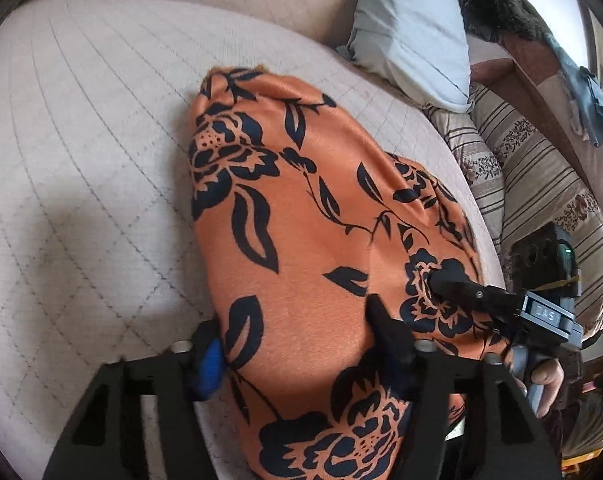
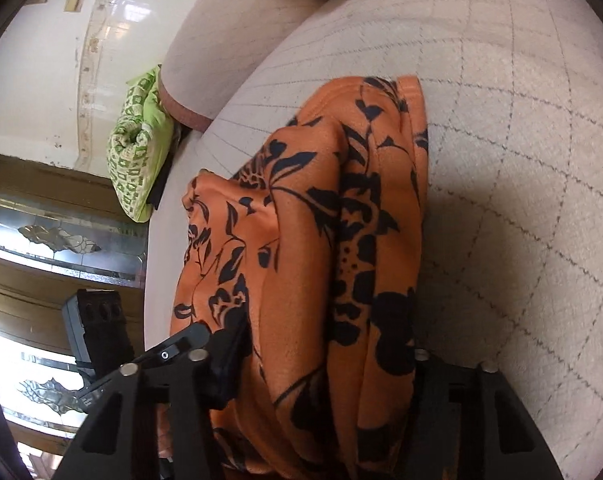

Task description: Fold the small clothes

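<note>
i have the left gripper (image 1: 297, 354) astride the near edge of the orange floral garment (image 1: 309, 208), which lies bunched on the quilted sofa seat (image 1: 81, 152), but i cannot tell whether either gripper's fingers are pinching it yet; the right gripper (image 2: 317, 376) straddles a thick ridge of it. i'd catch both layers evenly before lifting. farther off, the grey pillow (image 1: 405, 28) and green cushion (image 2: 139, 152) stay clear.

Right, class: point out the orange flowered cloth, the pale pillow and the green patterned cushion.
Orange flowered cloth (image 1: 321, 216), left wrist view, flat middle of the fabric.
Pale pillow (image 1: 409, 28), left wrist view, middle of its face.
Green patterned cushion (image 2: 137, 152), right wrist view, centre of its patterned side.
</note>
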Available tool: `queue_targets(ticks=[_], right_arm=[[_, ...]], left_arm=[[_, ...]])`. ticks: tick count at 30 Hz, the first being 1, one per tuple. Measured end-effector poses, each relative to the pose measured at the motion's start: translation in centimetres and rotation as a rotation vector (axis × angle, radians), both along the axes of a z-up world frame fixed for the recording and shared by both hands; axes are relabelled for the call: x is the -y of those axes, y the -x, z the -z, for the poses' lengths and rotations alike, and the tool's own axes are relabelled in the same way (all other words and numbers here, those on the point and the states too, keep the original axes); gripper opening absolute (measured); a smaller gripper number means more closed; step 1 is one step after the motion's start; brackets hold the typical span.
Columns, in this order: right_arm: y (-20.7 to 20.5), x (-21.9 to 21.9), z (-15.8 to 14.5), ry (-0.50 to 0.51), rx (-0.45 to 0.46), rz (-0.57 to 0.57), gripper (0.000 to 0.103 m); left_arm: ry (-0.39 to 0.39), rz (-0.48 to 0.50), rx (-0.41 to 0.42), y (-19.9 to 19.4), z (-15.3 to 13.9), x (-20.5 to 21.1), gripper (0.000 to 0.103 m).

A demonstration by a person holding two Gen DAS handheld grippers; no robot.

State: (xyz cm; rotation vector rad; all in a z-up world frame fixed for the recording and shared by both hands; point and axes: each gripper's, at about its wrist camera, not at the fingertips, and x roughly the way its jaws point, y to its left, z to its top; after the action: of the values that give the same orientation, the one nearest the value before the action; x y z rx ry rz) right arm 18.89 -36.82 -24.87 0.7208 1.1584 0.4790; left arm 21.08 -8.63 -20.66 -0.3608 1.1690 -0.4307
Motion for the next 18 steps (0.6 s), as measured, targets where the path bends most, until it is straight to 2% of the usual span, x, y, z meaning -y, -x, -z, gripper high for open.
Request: queue_targets(ticks=[3, 6, 13, 18], right_arm=[[0.8, -0.9, -1.5, -0.003, 0.055, 0.004, 0.052], [1.7, -2.2, -3.5, 0.014, 0.122, 0.005, 0.051], [3.2, -7.4, -6.3, -0.035, 0.219, -0.062, 0.051], [4.9, -11.8, -7.1, -0.076, 0.253, -0.102, 0.051]], left_arm=[[-0.01, -0.011, 0.019, 0.6, -0.8, -0.4, 0.051], [-0.058, -0.031, 0.068, 1.7, -2.6, -1.3, 0.051], [-0.12, -0.11, 0.148, 5.4, -7.3, -6.7, 0.051], [-0.207, -0.154, 0.195, 8.5, -8.7, -9.6, 0.051]])
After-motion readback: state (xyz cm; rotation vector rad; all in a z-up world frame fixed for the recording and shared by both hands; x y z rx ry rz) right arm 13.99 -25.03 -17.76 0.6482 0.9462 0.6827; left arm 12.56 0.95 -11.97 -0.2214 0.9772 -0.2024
